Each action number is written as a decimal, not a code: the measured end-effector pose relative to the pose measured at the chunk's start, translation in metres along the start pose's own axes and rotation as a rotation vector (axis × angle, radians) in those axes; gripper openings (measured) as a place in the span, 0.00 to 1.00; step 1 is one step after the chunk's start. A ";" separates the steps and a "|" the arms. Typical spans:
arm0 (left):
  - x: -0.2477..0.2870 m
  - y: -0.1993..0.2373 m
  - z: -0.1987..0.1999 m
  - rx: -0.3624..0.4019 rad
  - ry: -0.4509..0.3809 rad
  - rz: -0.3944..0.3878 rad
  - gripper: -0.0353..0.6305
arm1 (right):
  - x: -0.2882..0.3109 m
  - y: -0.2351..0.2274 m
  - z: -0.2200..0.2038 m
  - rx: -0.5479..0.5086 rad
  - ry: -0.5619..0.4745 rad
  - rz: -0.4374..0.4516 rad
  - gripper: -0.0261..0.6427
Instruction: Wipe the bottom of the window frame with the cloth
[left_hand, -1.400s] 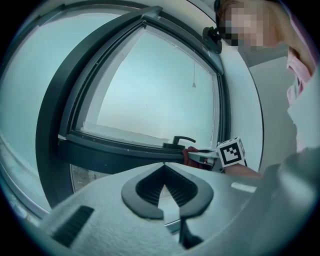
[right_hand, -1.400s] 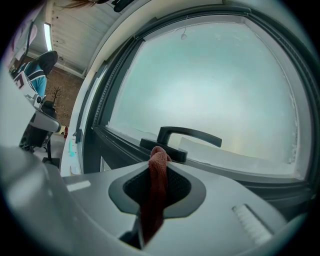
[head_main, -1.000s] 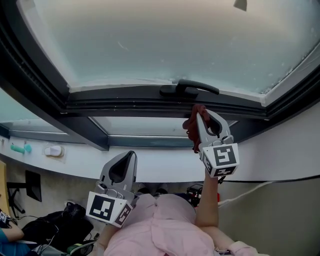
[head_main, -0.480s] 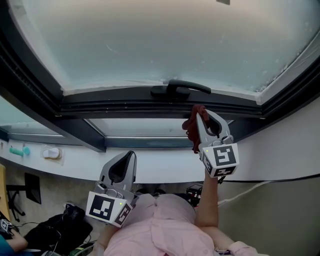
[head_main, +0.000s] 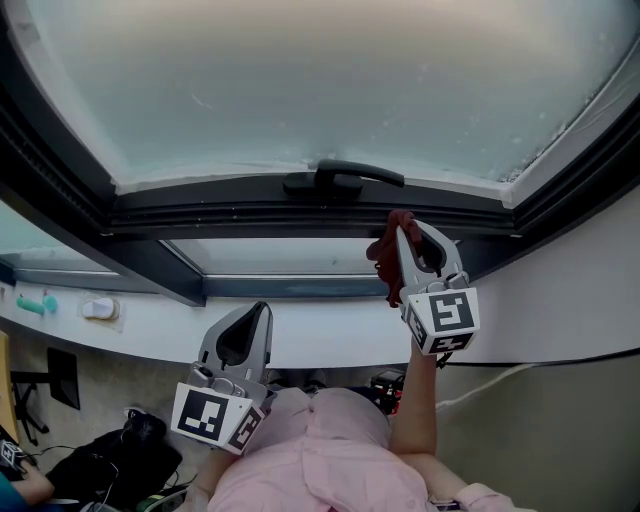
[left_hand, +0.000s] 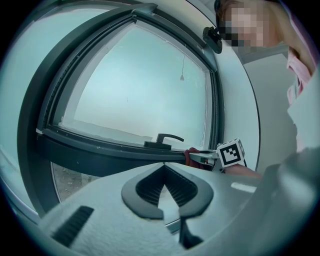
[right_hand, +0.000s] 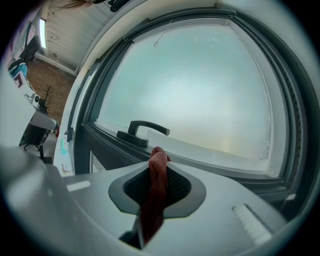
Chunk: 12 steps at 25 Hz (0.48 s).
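Cloth (right_hand: 156, 185) pinched in right gripper (head_main: 407, 230) jaws, lower end hidden, left gripper (head_main: 258, 312) jaws together

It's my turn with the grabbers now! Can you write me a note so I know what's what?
Left gripper: shut, empty, held low, away from the window.
Right gripper: shut on the red cloth, raised to the window frame's bottom rail, just right of the handle.
Done: cloth gripped and brought to the rail; contact can't be confirmed.
Left: wipe along the whole bottom rail; no wiped stretch shows.
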<state>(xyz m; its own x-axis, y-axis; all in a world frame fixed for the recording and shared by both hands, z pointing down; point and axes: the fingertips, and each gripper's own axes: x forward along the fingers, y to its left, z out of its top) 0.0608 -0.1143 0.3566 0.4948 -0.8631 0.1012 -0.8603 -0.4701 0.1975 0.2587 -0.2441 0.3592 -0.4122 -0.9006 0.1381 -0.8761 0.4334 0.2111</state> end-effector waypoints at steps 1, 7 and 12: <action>0.001 -0.002 0.000 0.000 -0.001 0.000 0.05 | -0.001 -0.002 -0.001 -0.001 -0.001 -0.001 0.11; 0.008 -0.015 -0.002 0.002 -0.005 0.003 0.05 | -0.007 -0.016 -0.005 -0.003 -0.005 -0.003 0.11; 0.012 -0.024 -0.004 0.002 -0.010 0.008 0.05 | -0.012 -0.029 -0.008 -0.004 -0.008 -0.011 0.11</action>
<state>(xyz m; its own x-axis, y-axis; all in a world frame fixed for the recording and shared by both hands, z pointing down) 0.0883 -0.1124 0.3573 0.4864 -0.8688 0.0931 -0.8646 -0.4632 0.1947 0.2911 -0.2451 0.3594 -0.4041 -0.9057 0.1282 -0.8798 0.4232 0.2166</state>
